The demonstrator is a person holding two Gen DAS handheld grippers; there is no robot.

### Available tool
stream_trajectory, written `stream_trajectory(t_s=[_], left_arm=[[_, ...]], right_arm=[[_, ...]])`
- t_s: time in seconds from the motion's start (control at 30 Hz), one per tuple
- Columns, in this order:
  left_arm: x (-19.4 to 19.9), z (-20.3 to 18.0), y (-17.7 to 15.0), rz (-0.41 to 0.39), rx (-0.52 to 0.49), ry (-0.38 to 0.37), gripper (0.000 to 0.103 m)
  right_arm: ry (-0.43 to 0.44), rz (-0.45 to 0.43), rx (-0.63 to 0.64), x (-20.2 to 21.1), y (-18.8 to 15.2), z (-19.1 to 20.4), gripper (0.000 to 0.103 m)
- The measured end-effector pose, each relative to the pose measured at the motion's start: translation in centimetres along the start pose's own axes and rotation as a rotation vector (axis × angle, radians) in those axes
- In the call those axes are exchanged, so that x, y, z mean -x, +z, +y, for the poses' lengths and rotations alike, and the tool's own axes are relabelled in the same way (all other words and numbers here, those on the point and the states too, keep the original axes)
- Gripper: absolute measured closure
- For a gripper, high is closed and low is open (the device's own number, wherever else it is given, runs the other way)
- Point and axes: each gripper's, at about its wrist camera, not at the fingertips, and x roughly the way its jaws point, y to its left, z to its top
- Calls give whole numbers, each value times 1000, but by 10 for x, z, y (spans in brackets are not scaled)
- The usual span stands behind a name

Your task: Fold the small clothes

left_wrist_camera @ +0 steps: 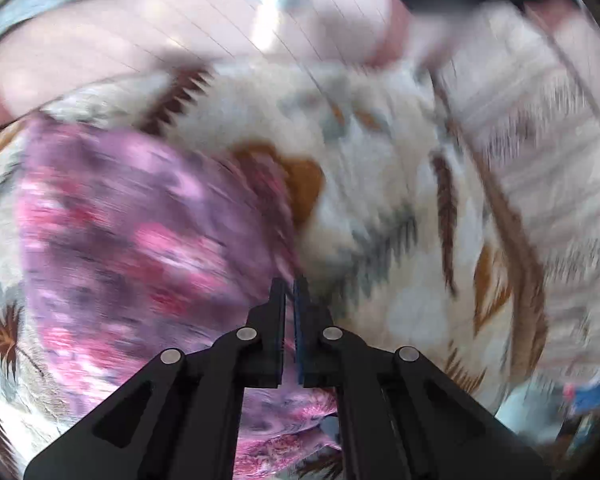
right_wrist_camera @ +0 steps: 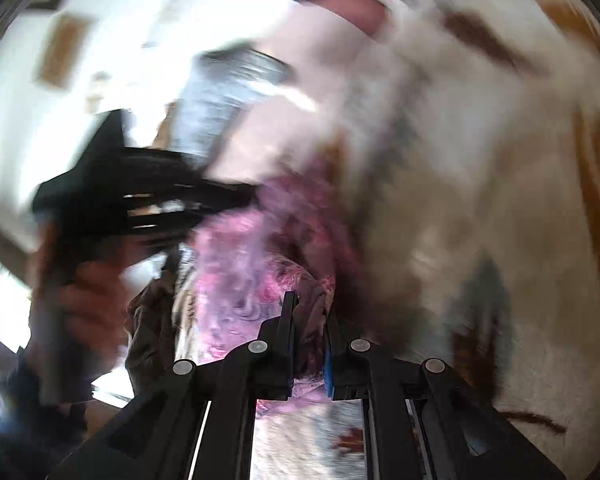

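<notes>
Leaf-print blanket [left_wrist_camera: 380, 208] below; both hand-held grippers [left_wrist_camera: 289, 286] [right_wrist_camera: 309, 304] clamped on purple-pink garment [left_wrist_camera: 132, 232].

Home bedroom: leaf-print fleece blanket [left_wrist_camera: 380, 184] over bed, pink pillow [left_wrist_camera: 120, 40] beside it.

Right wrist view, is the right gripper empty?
No, a bunched fold of the pink and purple cloth sits clamped between the fingers of the right gripper.
</notes>
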Motion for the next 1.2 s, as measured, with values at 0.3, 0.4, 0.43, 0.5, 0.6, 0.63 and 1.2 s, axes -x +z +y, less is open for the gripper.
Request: stream_trajectory(t_s=[0.3,0.4,0.43,0.5,0.6,0.63,1.2], left_arm=[[54,144,-10,-136,229,74,73],[44,167,-27,-91,320,4,73],[42,170,-30,-81,329,-13,73],[37,171,-37,-79,321,-35,73],[32,170,-39,-69,305,-77,72],[32,170,-38,-65,302,-98,72],[34,156,-73,-139,193,-49,59]], right_arm=[[27,-181,50,30,34,20,46],[34,-111,169,-13,72,42,36],[33,-38,186,-40,87,46,36],[-13,80,194,-89,104,48,38],[-94,129,244,-134,112,49,37],[-103,166,256,-146,111,49,37],[-49,73,407,-98,104,66,80]])
